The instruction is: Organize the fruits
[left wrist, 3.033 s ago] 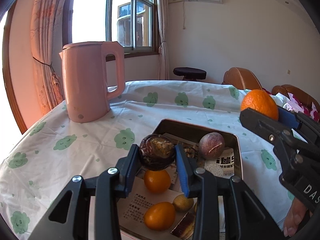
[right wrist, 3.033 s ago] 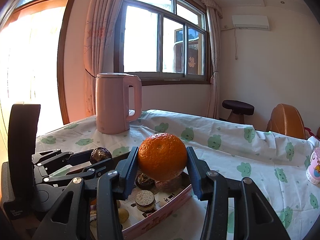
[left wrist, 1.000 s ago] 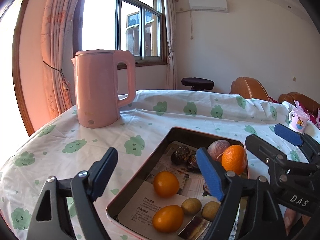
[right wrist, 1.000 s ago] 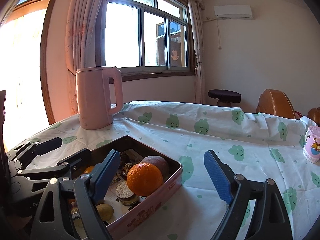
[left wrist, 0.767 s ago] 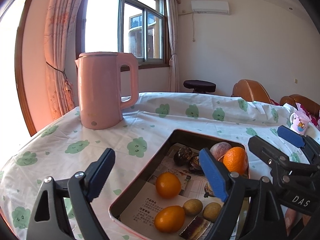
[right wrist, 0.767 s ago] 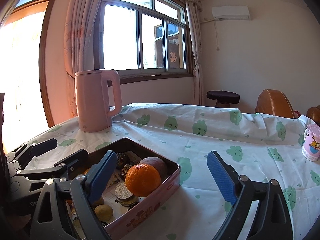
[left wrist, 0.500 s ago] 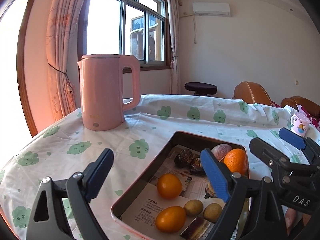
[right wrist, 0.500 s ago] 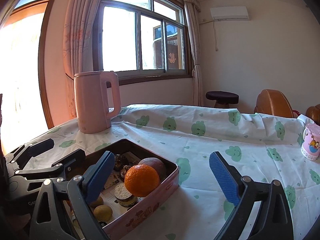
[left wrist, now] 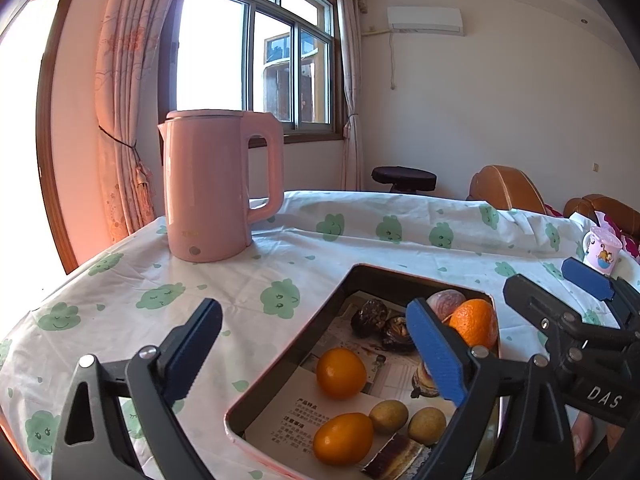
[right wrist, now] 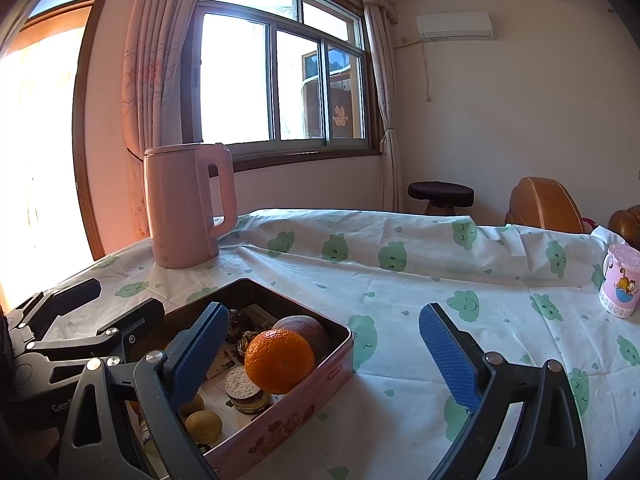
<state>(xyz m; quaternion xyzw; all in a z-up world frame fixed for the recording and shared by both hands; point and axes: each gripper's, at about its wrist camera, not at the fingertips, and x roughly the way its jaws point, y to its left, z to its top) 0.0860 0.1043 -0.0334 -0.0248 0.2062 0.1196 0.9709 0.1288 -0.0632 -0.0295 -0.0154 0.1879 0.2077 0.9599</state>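
Hovering left gripper, jaws just widened, empty | right gripper likewise | orange in tin

Ahead of my tools, sunlight pours through a curtained window; a dark stool and brown chairs stand against pale walls.

Your tin sits on the table, the orange in its far right corner. The kettle stands at ten o'clock behind it. The cup is at two o'clock, well apart.
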